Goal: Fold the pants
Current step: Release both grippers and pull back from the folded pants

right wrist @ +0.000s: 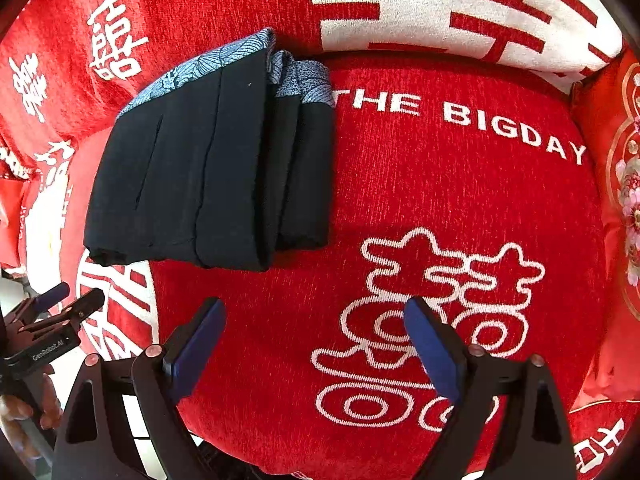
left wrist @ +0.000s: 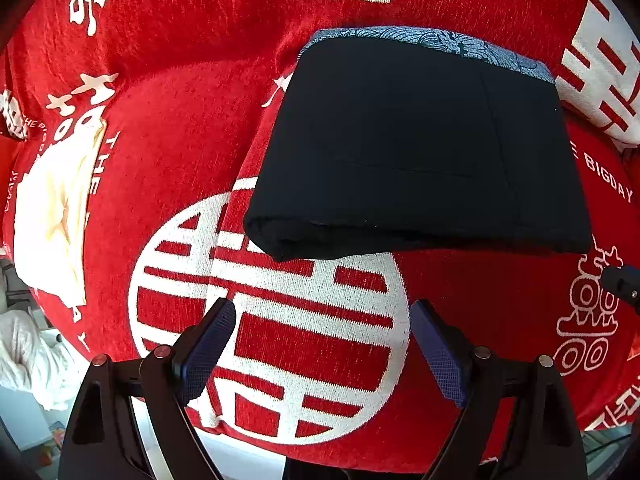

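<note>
A red blanket (left wrist: 168, 184) with white woven characters and the words "THE BIGDAY" covers the whole working surface, which looks like a cushioned seat or bed; which it is cannot be told. On it lie the pants (left wrist: 416, 148), dark navy to black, already folded into a compact thick bundle with a blue patterned waistband (left wrist: 432, 42) showing along the far edge. In the left wrist view the bundle sits ahead of the left gripper (left wrist: 324, 344) and slightly to its right, its long axis running left to right across the line of the fingers, with the rounded folded edge nearest. In the right wrist view the same pants (right wrist: 200, 176) lie ahead and well to the left of the right gripper (right wrist: 314, 340), the stacked layers visible along the bundle's right side. Judged from both views, the left gripper faces the bundle more squarely and appears the nearer of the two; the right one would have to swing left to reach it. Both grippers hang above the blanket with the jaws spread wide and nothing between them, apart from the cloth. A cream-coloured cloth (left wrist: 56, 216) lies at the left margin, well clear of the pants. The fold appears finished or nearly so; any remaining move would be a tidy or press along the near edge.
</note>
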`<action>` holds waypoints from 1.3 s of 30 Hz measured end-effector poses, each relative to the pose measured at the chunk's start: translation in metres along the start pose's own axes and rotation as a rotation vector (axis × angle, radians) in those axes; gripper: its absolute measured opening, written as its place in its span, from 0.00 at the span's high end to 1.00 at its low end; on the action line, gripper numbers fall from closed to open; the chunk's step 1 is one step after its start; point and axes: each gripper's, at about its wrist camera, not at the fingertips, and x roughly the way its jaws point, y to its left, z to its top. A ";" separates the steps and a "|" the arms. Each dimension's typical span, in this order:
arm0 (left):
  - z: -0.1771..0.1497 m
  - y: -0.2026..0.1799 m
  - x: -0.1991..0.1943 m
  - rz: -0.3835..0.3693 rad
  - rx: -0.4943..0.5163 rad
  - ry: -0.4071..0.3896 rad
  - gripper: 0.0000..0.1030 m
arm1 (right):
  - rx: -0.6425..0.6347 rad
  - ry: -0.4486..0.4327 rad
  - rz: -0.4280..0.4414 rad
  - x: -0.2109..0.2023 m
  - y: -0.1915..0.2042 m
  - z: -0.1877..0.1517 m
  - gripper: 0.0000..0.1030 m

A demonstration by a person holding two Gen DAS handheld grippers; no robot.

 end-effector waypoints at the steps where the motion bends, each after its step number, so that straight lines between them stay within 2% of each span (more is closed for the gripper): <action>1: 0.001 0.000 0.000 0.001 -0.001 0.002 0.13 | 0.000 -0.001 0.001 0.000 -0.001 0.000 0.10; 15: 0.014 -0.014 -0.005 -0.003 0.032 -0.026 0.13 | 0.019 -0.004 0.023 -0.004 -0.014 0.006 0.10; 21: 0.026 -0.001 -0.015 -0.145 -0.024 -0.078 0.13 | 0.010 -0.033 0.088 -0.008 -0.017 0.011 0.10; 23: 0.033 0.005 -0.015 -0.170 -0.044 -0.089 0.13 | 0.007 -0.039 0.098 -0.007 -0.018 0.012 0.10; 27: 0.046 0.013 -0.010 -0.133 -0.057 -0.075 0.13 | -0.002 -0.026 0.093 -0.005 -0.018 0.015 0.10; 31: 0.056 0.015 -0.006 -0.035 -0.028 -0.080 0.13 | 0.021 -0.002 0.100 -0.002 -0.022 0.018 0.10; 35: 0.067 0.023 -0.001 -0.044 -0.014 -0.071 0.13 | 0.074 0.006 0.134 0.001 -0.032 0.025 0.10; 39: 0.083 0.034 0.003 -0.102 -0.022 -0.054 0.13 | 0.056 -0.005 0.172 0.001 -0.039 0.038 0.10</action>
